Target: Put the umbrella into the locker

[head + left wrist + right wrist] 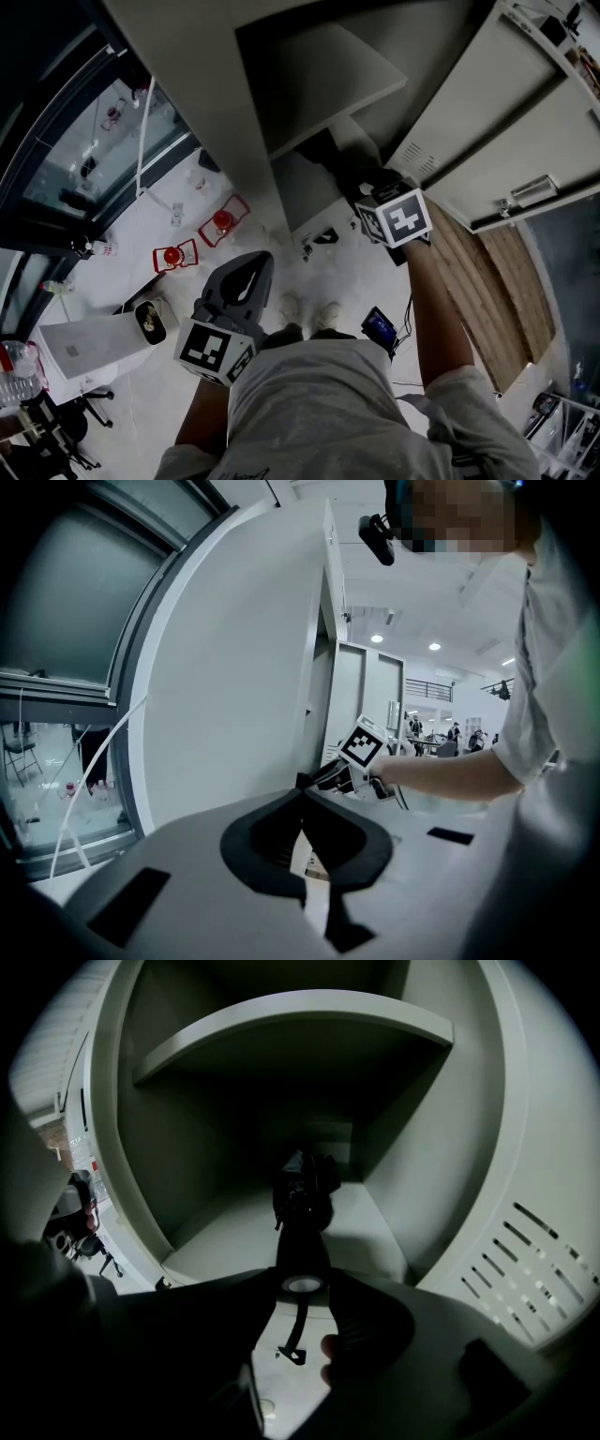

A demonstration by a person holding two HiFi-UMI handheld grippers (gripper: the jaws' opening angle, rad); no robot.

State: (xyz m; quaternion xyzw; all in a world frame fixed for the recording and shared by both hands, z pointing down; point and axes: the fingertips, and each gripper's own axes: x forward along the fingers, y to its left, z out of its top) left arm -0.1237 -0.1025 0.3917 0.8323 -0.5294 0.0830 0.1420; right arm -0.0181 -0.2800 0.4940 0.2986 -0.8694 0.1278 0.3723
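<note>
Right gripper view: umbrella (302, 1227) clamped between right tongs (302, 1284), far end inside locker (441, 1147).

Two red things (176, 255) lie on the white floor (281, 272) near a big window (75, 150). A white box (84, 347) sits close by.
</note>
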